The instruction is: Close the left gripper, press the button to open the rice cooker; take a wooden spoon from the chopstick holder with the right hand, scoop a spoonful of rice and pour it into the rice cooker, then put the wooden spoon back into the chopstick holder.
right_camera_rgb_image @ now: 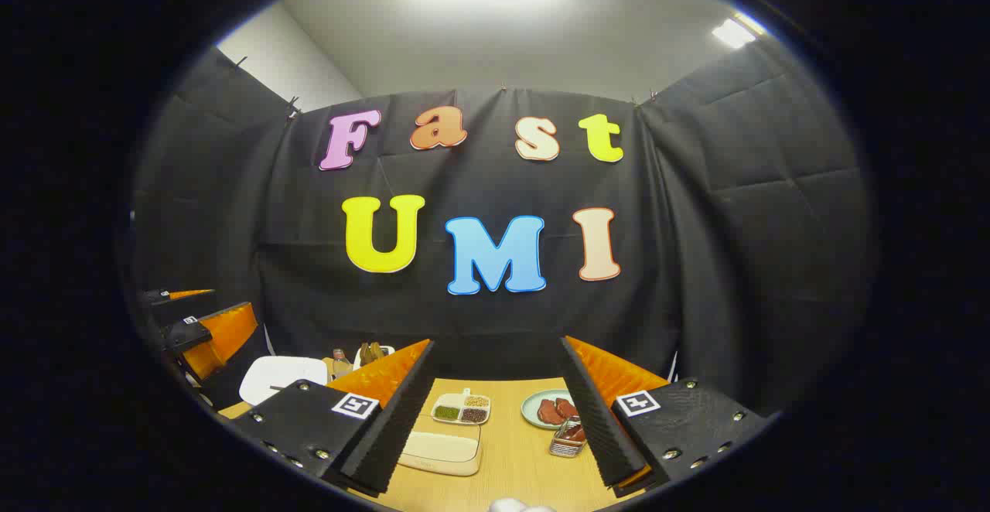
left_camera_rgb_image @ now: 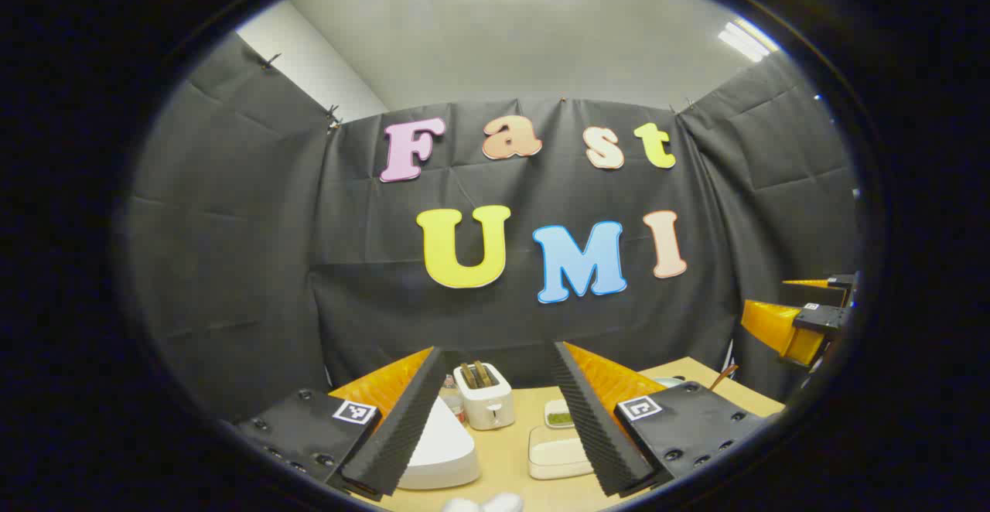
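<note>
— On the counter [left_camera_rgb_image: 514, 450], what sits ahead of the left gripper [left_camera_rgb_image: 495, 427]?

— A white rice cooker [left_camera_rgb_image: 441, 450] with its lid down, low between the spread fingers and nearer the left one. Behind it stands a white toaster [left_camera_rgb_image: 485, 396] with two slices in its slots, and a small bottle [left_camera_rgb_image: 451, 396] just beside that. To the right lies a flat cream box [left_camera_rgb_image: 553, 454], with a small white dish [left_camera_rgb_image: 558, 415] behind it (something green in it).

— So that gripper holds nothing?

— Nothing; its jaws stand wide apart, above the counter and clear of the cooker.

— And the right gripper [right_camera_rgb_image: 499, 419]?

— Also spread wide and empty. Between its fingers, in the right gripper view, lie the same cream box [right_camera_rgb_image: 441, 450] and a divided dish [right_camera_rgb_image: 462, 409] of grains, green, pale and dark. Further right there is a round plate [right_camera_rgb_image: 545, 407] with reddish pieces, and a small wire holder [right_camera_rgb_image: 568, 438] in front of it, touching the right finger's edge as seen.

— Where is the wooden spoon?

— I cannot make it out clearly. In the left gripper view a thin brown handle [left_camera_rgb_image: 723, 377] slants up at the far right of the counter, below the other gripper; whether that is the spoon I cannot tell.

— Can the cooker be seen from the right side too?

— Yes, as a white lid [right_camera_rgb_image: 282, 377] at the far left, below the other gripper.
</note>
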### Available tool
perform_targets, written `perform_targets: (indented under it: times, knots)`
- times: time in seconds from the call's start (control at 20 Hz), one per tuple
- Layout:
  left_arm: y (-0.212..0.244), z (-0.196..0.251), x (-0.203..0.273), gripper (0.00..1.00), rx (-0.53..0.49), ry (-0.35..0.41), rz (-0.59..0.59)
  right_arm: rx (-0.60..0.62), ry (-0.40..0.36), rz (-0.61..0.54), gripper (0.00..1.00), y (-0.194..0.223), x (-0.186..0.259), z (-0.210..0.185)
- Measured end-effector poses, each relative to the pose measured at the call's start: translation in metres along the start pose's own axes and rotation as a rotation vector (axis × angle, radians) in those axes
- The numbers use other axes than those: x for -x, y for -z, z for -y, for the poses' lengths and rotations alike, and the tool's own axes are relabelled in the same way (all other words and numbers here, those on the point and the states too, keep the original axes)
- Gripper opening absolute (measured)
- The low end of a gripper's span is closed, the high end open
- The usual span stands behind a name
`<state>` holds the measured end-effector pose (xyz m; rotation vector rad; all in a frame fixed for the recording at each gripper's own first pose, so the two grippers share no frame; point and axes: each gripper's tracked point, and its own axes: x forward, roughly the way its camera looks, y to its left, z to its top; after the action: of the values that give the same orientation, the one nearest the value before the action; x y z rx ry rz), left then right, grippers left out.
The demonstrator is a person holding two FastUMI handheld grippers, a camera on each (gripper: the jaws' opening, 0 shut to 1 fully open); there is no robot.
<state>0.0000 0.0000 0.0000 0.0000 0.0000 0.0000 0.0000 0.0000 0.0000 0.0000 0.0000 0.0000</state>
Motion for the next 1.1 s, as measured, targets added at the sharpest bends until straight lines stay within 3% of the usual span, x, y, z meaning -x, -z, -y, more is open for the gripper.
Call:
perform_targets:
  times: [0.5,1.1]
  knots:
    - [0.001,0.015,-0.015,0.96,0.009,0.062,-0.004,-0.017,0.037,-0.011,0.96,0.002,-0.009,0.008]
    - [0.006,0.007,-0.024,0.93,0.016,0.034,-0.006,0.014,0.055,-0.021,0.96,0.003,-0.012,0.013]
